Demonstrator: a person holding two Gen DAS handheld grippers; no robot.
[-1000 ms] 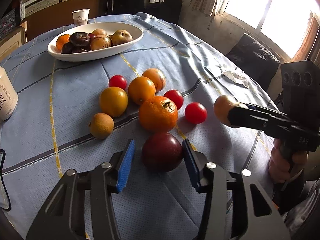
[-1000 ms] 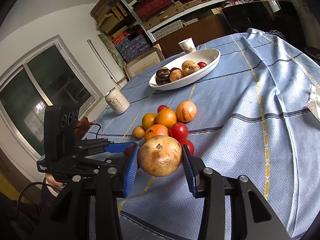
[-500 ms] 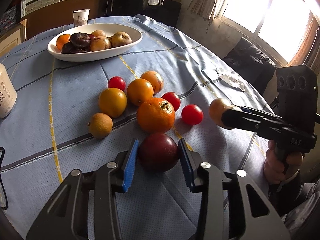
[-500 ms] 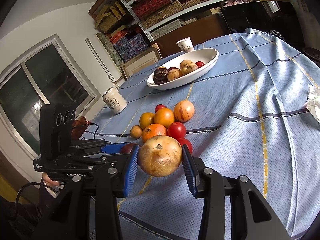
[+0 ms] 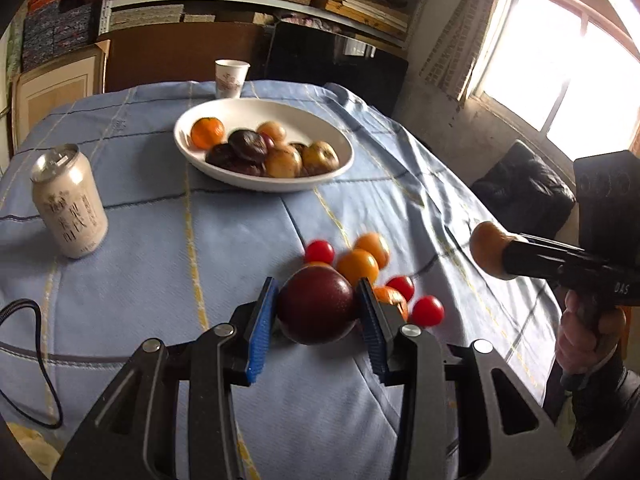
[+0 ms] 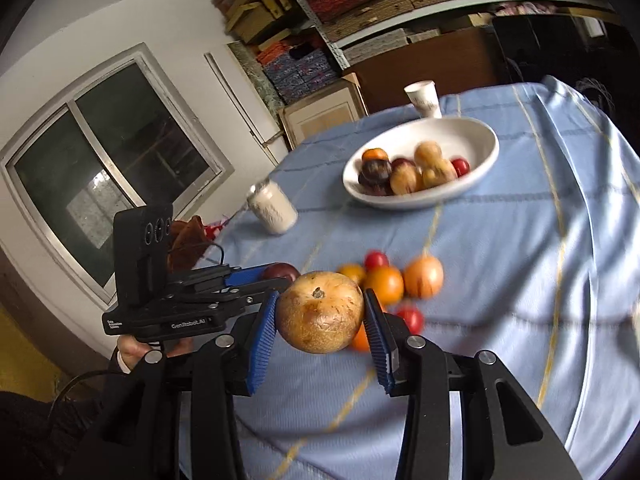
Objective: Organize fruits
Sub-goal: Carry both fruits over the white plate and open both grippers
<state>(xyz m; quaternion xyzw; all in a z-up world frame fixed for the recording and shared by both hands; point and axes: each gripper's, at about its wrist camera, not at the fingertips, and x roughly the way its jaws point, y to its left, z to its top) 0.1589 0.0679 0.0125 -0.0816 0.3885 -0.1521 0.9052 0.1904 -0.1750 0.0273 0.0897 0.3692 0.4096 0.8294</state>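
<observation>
My left gripper (image 5: 317, 307) is shut on a dark red plum (image 5: 318, 304) and holds it above the blue tablecloth (image 5: 160, 248). A tan, speckled round fruit (image 6: 320, 311) sits clamped in my right gripper (image 6: 320, 314), also lifted off the table. That gripper and its fruit (image 5: 486, 254) show at the right of the left wrist view. Behind the plum lie loose oranges (image 5: 357, 266) and cherry tomatoes (image 5: 428, 311). A white oval bowl (image 5: 320, 128) farther back holds an orange, dark plums and tan fruits.
A white drink can (image 5: 69, 206) stands at the left of the table. A paper cup (image 5: 231, 78) is behind the bowl. A black cable (image 5: 40, 364) lies at the near left edge. Shelves and a window ring the table; a dark chair (image 5: 524, 196) sits right.
My left gripper closed on the plum and lifted it off the cloth. Both grippers rose and tilted up, so the bowl, can and shelves now sit lower in view.
</observation>
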